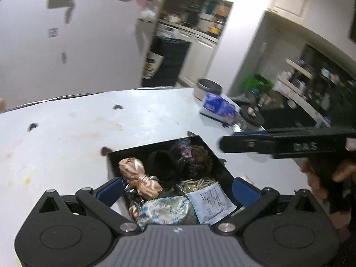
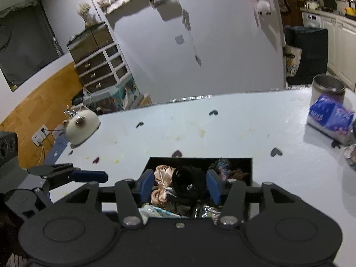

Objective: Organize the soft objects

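A black box (image 1: 124, 153) (image 2: 200, 161) on the white table holds soft things: a peach satin scrunchie (image 1: 135, 173) (image 2: 162, 178), a black scrunchie (image 1: 164, 162) (image 2: 189, 180), a blue patterned pouch (image 1: 164, 209), other scrunchies (image 1: 195, 155) and a paper slip (image 1: 211, 202). My left gripper (image 1: 178, 189) is open above the box's near end. My right gripper (image 2: 180, 184) hovers over the box with its blue pads either side of the black scrunchie, jaws partly open. The right gripper also shows from the side in the left wrist view (image 1: 278, 144).
On the white table (image 1: 66, 138) (image 2: 244, 129) stand a blue tissue pack (image 1: 219, 108) (image 2: 329, 118), a metal cup (image 1: 208, 89) (image 2: 328, 86), a glass jar (image 1: 249, 120) and a cat-shaped white object (image 2: 81, 125). Drawers and kitchen shelves lie beyond.
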